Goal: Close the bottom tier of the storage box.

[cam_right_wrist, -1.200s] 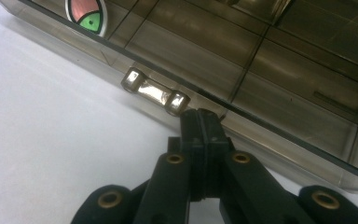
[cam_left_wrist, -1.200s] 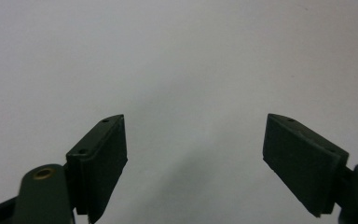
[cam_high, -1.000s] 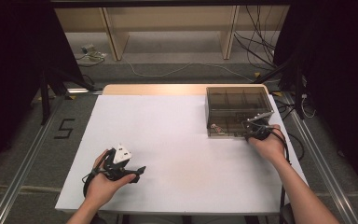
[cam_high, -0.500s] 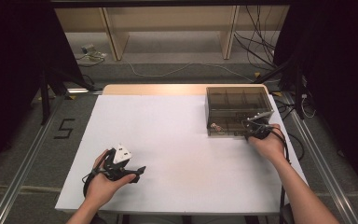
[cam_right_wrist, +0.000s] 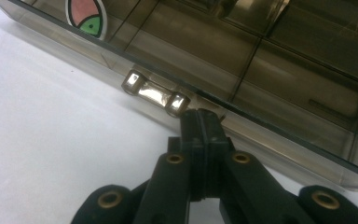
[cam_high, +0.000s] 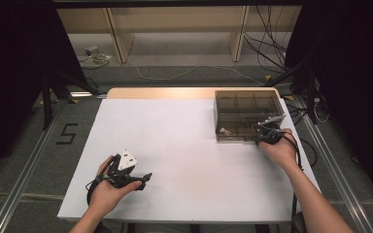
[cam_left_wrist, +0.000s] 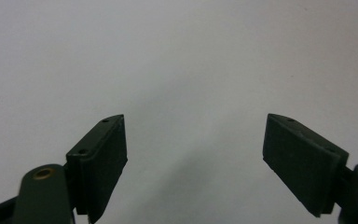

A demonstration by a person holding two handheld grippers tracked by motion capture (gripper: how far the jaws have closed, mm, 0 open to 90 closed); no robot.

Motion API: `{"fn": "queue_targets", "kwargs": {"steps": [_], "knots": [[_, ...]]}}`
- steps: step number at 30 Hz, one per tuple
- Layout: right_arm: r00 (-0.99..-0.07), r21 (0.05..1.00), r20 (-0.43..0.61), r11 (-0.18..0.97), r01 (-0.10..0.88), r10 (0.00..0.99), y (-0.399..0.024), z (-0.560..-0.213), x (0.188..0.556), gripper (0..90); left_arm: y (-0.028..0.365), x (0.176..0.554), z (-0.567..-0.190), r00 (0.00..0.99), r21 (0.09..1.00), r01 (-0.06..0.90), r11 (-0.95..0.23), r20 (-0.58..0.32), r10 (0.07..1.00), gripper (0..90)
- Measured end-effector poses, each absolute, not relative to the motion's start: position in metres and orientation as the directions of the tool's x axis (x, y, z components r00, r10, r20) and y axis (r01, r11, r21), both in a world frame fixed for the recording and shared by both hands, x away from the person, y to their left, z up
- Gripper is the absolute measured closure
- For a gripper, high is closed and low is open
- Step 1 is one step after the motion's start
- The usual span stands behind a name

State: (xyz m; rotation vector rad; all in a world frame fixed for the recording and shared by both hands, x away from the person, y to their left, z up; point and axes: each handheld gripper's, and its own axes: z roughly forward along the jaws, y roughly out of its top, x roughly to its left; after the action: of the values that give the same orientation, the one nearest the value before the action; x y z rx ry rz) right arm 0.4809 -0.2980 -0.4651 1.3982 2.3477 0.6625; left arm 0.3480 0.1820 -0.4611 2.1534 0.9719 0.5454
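A smoky see-through compartment box (cam_high: pixel 245 114) with its lid down sits at the back right of the white table (cam_high: pixel 184 141). My right gripper (cam_high: pixel 258 136) is at the box's front edge. In the right gripper view its jaws are pressed together with nothing between them, and the right gripper's tip (cam_right_wrist: pixel 200 117) meets the lid's rim (cam_right_wrist: pixel 279 128) just right of a clear latch (cam_right_wrist: pixel 154 93). A red and green sticker (cam_right_wrist: pixel 86 14) shows on the box front. My left gripper (cam_high: pixel 143 179) rests low at the table's front left, open, with bare table between its pads (cam_left_wrist: pixel 105 158).
A wooden strip (cam_high: pixel 160 93) runs along the table's far edge. Metal rails (cam_high: pixel 34 160) flank the table, and a "5" (cam_high: pixel 68 133) is marked on the floor at left. Shelving (cam_high: pixel 175 24) and cables (cam_high: pixel 272 53) lie behind.
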Motion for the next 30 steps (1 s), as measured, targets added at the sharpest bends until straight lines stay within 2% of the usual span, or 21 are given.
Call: {"fn": "queue_targets", "kwargs": {"steps": [30], "knots": [[-0.452,0.553,-0.045,0.399,0.731,0.891,-0.2971,-0.4663,0.4891,90.0,0.1820,0.3488,-0.4615,0.630,0.740,0.479,-0.472,0.085,0.772,21.8]]}}
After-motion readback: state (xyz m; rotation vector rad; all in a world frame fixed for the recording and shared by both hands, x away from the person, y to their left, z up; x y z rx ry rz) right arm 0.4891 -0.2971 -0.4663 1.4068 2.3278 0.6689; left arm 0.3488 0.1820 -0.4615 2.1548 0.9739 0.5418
